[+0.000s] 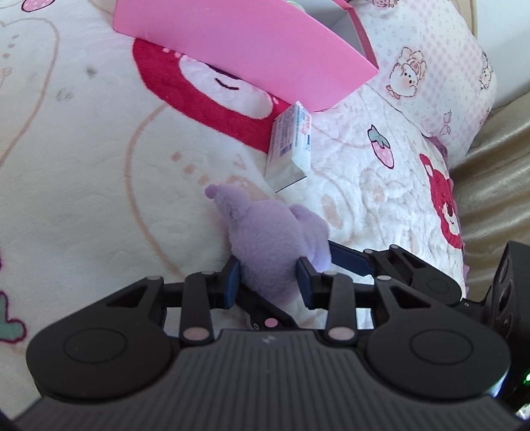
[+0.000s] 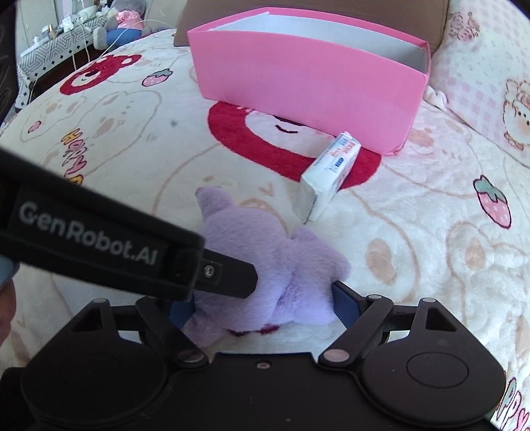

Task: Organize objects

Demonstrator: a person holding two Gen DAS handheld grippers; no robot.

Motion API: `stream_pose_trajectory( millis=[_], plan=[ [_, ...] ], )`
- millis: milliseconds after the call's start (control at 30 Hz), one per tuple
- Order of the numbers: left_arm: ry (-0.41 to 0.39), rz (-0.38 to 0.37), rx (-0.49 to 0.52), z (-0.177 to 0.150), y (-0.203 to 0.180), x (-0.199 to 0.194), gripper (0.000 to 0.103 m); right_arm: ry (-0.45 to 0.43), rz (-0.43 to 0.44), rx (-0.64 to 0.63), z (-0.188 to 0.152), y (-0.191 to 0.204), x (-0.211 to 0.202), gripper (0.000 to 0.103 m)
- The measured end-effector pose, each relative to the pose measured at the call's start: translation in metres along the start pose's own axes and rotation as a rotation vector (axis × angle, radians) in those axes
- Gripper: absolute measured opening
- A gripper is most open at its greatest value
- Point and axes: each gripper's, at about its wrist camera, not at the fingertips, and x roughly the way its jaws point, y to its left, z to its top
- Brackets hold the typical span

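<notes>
A purple plush toy (image 1: pixel 268 242) lies on the cream blanket; it also shows in the right wrist view (image 2: pixel 265 265). My left gripper (image 1: pixel 269 281) is shut on the plush, blue pads pressed on both its sides. My right gripper (image 2: pixel 261 305) also closes on the plush from the other side, with its blue pads against it. The left gripper's body (image 2: pixel 99 242) crosses the right wrist view. A white tissue pack (image 1: pixel 291 146) lies just beyond the plush, also in the right wrist view (image 2: pixel 328 175). An open pink box (image 2: pixel 308 86) stands behind it, also in the left wrist view (image 1: pixel 238 43).
The cream blanket (image 2: pixel 132 149) has red bear and strawberry prints. A pink checked pillow (image 1: pixel 440 73) lies at the right, also in the right wrist view (image 2: pixel 480 83). A cluttered table with plush toys (image 2: pixel 82 30) stands far left.
</notes>
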Motion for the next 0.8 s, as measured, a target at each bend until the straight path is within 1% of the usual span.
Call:
stream_pose_trajectory(
  millis=[133,300,433,600,800],
  plan=[
    [0.012,-0.012,-0.02,0.003,0.006,-0.01,0.035,0.003,0.01,0.018,0.006,0.005,-0.006,0.087],
    [0.008,-0.004,0.009,0.008,0.005,-0.02,0.035,0.005,0.024,0.06,0.013,0.009,-0.013,0.088],
    [0.003,-0.005,0.017,0.013,0.005,-0.033,0.035,-0.018,0.03,0.062,0.017,0.015,-0.021,0.088],
    [0.007,0.01,0.053,0.015,-0.002,-0.051,0.034,-0.029,0.051,0.078,0.024,0.021,-0.034,0.088],
    [-0.002,0.011,0.083,0.017,-0.01,-0.076,0.034,-0.046,0.051,0.078,0.033,0.031,-0.054,0.089]
  ],
)
